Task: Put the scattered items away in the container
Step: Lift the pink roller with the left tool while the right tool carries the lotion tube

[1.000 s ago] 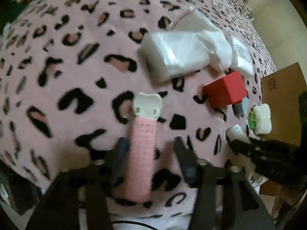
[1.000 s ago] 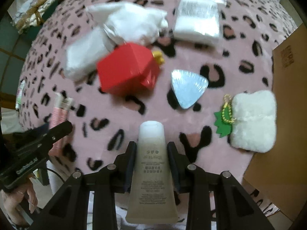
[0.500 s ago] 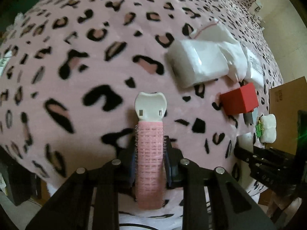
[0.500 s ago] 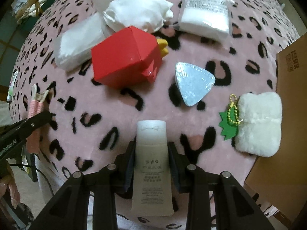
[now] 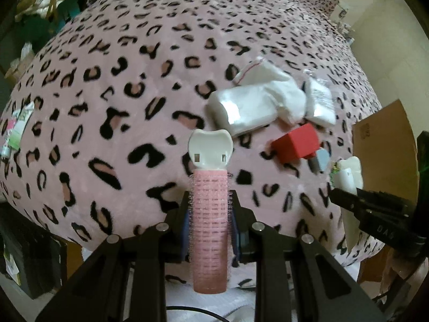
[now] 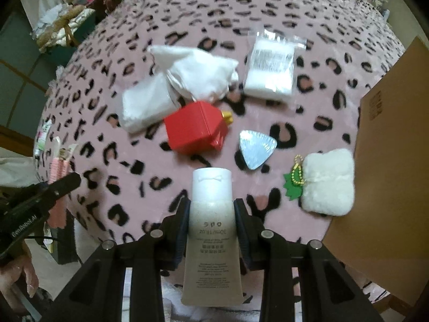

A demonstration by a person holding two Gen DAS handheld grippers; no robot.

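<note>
My left gripper (image 5: 209, 201) is shut on a pink hair roller with a white clip end (image 5: 210, 206) and holds it above the leopard-print blanket (image 5: 107, 94). My right gripper (image 6: 211, 209) is shut on a white and beige cosmetic tube (image 6: 211, 230), also lifted off the blanket. The cardboard box (image 6: 383, 166) stands at the right edge of the bed. On the blanket lie a red box (image 6: 195, 128), a silver triangular packet (image 6: 256, 147), a fluffy white pouch with a green tag (image 6: 327, 185) and white plastic bags (image 6: 193, 75).
A clear packet of white pads (image 6: 270, 69) lies at the back right. A small printed tube (image 5: 18, 128) lies at the blanket's far left edge. Cluttered shelves and baskets (image 6: 67, 26) stand beyond the bed on the left.
My left gripper closed on the pink roller and lifted it off the blanket. My right gripper kept the tube and rose, pulling back from the items.
</note>
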